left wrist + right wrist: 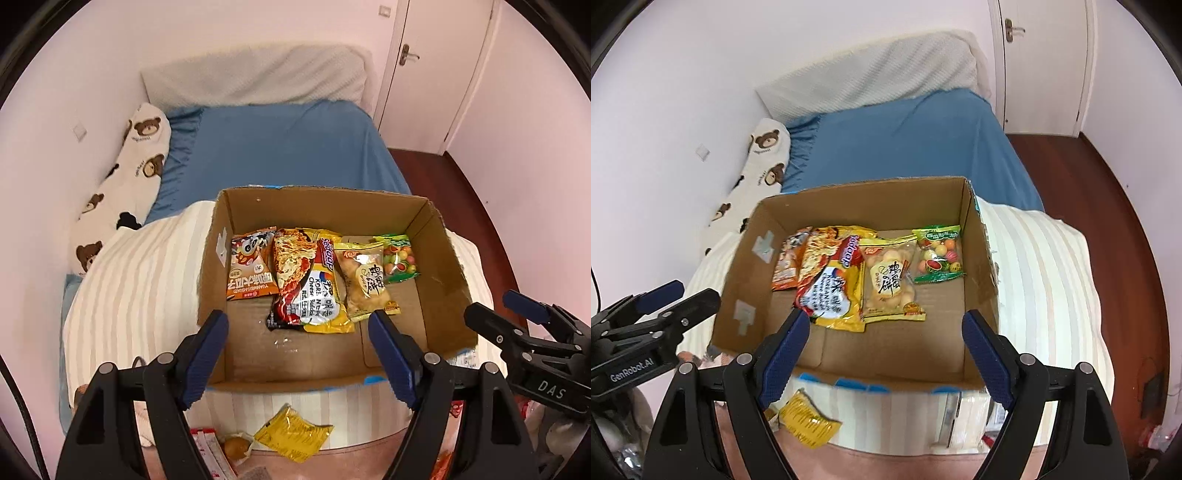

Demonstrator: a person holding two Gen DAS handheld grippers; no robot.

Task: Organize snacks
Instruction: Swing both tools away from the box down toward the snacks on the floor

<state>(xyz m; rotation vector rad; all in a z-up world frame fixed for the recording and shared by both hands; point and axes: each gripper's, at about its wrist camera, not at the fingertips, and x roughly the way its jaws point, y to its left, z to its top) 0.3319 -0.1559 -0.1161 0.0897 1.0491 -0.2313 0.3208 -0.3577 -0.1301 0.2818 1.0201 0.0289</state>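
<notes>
In the left wrist view, the left gripper (299, 354) hangs over the near edge of a cardboard box (436, 236) with its jaws apart and nothing between them; the right gripper (513, 317) shows at the right edge of this view, also empty. The box sits on a striped quilt (140, 280) on a bed, and four packets lie in a row along its far half: an orange snack bag (253, 267), a large noodle packet (306, 284) overlapping the next one slightly, a clear bag of pale biscuits (365, 282), and a small green bag of coloured candy (399, 258). The near half of the box floor is bare. A yellow packet (293, 435) lies outside the box, just in front of its near wall, with a few other small items beside it. The likely next step is to fetch one of these loose items, so the gripper would do best to come down on the yellow packet's crinkled edge, close gently since it looks thin and flat, and lift it clear of the box wall before setting it in the bare near half. In the right wrist view, the right gripper (882, 350) is likewise spread wide and holds nothing, poised above the same box (975, 229), with the left gripper (683, 299) visible at the left. The yellow packet (809, 421) again lies just outside the near wall, on the quilt (1041, 277), glossy and wrinkled.
</notes>
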